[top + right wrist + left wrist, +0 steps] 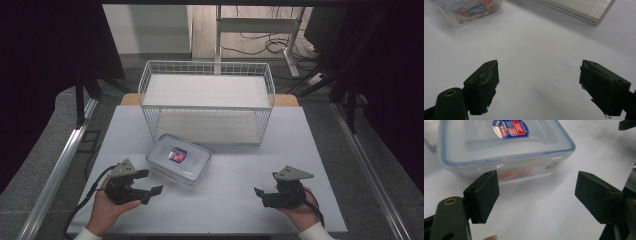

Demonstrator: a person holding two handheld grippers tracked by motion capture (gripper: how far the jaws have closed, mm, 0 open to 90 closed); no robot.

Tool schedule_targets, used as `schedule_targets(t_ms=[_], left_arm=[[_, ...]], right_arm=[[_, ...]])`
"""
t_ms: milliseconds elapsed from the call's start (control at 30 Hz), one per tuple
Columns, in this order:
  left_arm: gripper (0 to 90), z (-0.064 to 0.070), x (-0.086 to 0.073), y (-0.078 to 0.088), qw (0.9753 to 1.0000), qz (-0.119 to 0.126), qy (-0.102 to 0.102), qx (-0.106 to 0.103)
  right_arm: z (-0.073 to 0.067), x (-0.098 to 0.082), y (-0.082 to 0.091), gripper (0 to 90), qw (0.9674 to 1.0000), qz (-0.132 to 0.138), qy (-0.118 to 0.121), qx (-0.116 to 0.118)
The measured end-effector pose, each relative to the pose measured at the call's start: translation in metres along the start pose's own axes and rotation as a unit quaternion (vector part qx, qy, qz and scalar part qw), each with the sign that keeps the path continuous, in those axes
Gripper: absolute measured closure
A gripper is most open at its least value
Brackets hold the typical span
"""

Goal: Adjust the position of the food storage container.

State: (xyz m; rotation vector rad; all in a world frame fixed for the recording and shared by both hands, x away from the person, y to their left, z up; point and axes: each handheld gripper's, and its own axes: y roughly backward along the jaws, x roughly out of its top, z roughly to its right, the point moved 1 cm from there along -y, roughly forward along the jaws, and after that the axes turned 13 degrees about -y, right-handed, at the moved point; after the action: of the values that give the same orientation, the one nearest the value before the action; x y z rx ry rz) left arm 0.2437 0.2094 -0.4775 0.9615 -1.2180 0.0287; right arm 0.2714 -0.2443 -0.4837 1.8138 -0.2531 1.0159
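Observation:
A clear plastic food container (179, 161) with a blue-rimmed lid and a red and blue sticker lies on the white table, left of centre. In the left gripper view the container (504, 147) sits just beyond the jaws. My left gripper (150, 182) rests near the front left, open and empty, a short way from the container's near corner. My left gripper (536, 195) has its jaws wide apart. My right gripper (265, 192) sits at the front right, open and empty, pointing left. My right gripper (539, 85) shows bare table between its jaws, with the container (471, 11) far off.
A white wire basket (207, 107) on its side, with two shelf-like levels, stands at the back middle of the table (225, 200). Its base edge (584, 10) appears in the right gripper view. Dark curtains flank the table; cables and a desk frame lie behind.

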Motion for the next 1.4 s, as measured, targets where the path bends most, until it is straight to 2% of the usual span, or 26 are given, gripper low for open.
schedule_targets(t_ms=[67,233,267,333,633,700,733,933,1067,1267,1400], left_arm=[[21.1,-0.006,0.011,0.006,0.9999,-0.006,-0.003,0.008],[25.9,-0.016,0.022,0.011,0.9998,-0.004,0.005,0.019],[27.3,-0.020,0.026,0.010,0.9995,-0.011,0.009,0.028],[28.1,-0.026,0.029,0.009,0.9993,-0.018,0.015,0.028],[28.7,-0.044,0.039,-0.002,0.9988,-0.034,0.024,0.027],[29.5,-0.048,0.040,-0.004,0.9984,-0.038,0.026,0.032],[30.2,-0.054,0.040,-0.005,0.9982,-0.041,0.027,0.036],[36.2,-0.067,0.042,-0.009,0.9981,-0.038,0.027,0.040],[40.2,-0.085,0.044,-0.016,0.9967,-0.050,0.040,0.050],[53.6,-0.103,0.043,-0.028,0.9949,-0.067,0.049,0.057],[65.2,-0.109,0.043,-0.037,0.9942,-0.074,0.055,0.055]], right_arm=[[-0.002,0.000,0.001,15.8,1.0000,0.000,0.003,0.001],[-0.003,-0.001,0.001,15.8,1.0000,-0.002,0.005,0.000],[-0.003,-0.002,0.001,15.8,1.0000,-0.003,0.004,-0.001],[-0.002,-0.002,0.000,15.8,1.0000,-0.005,0.004,-0.002],[-0.004,-0.003,0.000,15.8,0.9999,-0.011,0.004,-0.003],[-0.004,-0.003,0.000,15.8,0.9999,-0.011,0.003,-0.003],[-0.004,-0.003,0.000,15.8,0.9999,-0.011,0.003,-0.003],[-0.004,-0.003,-0.001,15.8,0.9999,-0.013,0.007,-0.002],[-0.003,-0.003,-0.002,15.8,0.9998,-0.015,0.013,-0.003],[-0.003,-0.003,-0.001,15.8,0.9998,-0.015,0.014,-0.005],[-0.002,-0.003,-0.001,15.8,0.9998,-0.015,0.015,-0.007]])
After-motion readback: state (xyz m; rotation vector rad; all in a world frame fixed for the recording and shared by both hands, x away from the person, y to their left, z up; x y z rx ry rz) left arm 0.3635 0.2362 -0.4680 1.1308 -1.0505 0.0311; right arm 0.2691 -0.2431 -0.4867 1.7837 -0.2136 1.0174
